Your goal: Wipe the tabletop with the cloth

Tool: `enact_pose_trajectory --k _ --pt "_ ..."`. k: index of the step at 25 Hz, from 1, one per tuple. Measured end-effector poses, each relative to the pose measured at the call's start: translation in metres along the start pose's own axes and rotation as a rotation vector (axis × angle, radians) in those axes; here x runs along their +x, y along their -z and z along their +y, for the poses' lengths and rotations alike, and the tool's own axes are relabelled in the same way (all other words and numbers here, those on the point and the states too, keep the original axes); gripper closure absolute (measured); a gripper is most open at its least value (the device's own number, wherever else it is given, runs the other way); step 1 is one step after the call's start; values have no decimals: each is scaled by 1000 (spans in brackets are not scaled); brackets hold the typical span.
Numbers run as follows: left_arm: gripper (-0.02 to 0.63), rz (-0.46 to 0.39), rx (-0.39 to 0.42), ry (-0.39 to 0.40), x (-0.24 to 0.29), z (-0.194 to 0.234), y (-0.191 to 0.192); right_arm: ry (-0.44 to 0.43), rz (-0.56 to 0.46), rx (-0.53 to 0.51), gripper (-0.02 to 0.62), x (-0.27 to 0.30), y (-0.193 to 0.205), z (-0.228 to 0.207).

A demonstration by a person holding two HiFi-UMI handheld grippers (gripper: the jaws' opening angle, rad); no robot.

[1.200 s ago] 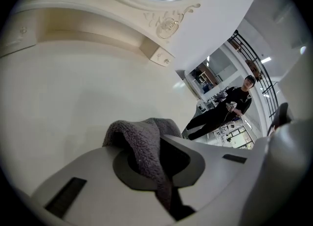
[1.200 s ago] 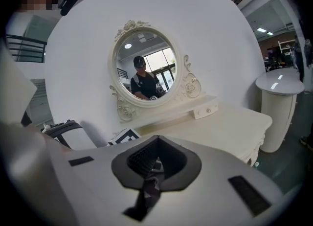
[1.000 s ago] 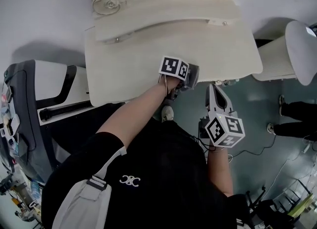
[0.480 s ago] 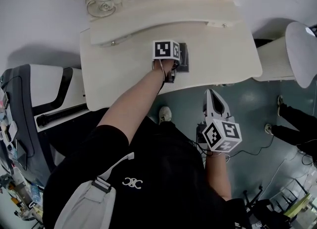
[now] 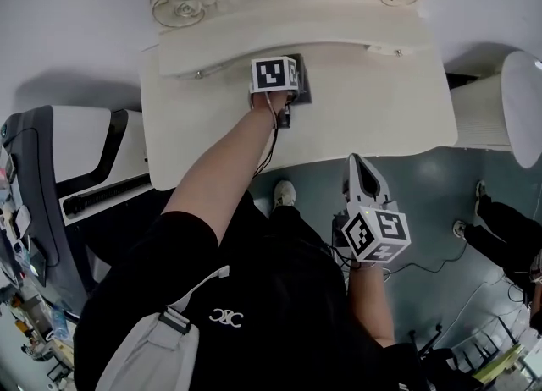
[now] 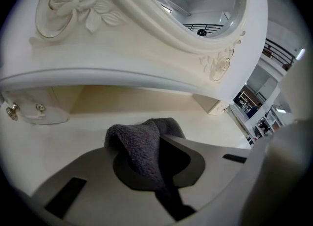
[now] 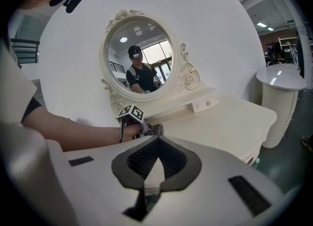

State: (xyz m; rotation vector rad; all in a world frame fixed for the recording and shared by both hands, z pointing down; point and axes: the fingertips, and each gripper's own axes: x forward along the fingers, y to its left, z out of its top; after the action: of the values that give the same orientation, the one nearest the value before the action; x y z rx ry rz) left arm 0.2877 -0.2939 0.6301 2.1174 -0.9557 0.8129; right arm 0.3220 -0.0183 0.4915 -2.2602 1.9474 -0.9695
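Here the left gripper (image 5: 292,91) is clamped on a dark grey terry cloth (image 6: 142,144), pressing it onto the cream tabletop (image 5: 381,101) close to the back edge, left of the middle. Directly ahead of the cloth stands a raised cream drawer shelf with small knobs (image 5: 279,42), its curved front overhanging the surface and blocking the way further back. Above it rises an oval mirror in a carved cream frame (image 7: 139,58). The right gripper (image 5: 358,165) hangs off the front edge over the teal floor (image 5: 423,212), jaws pressed together with nothing between them. A white round pedestal stand (image 5: 517,101) stands just beside the tabletop's right edge.
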Motion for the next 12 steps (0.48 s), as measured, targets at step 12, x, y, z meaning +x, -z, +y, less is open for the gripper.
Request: enact_pose_trajectory --k 12 --pt "588 -51 -60 -103 -47 89 7 -110 28 -47 584 34 -8 43"
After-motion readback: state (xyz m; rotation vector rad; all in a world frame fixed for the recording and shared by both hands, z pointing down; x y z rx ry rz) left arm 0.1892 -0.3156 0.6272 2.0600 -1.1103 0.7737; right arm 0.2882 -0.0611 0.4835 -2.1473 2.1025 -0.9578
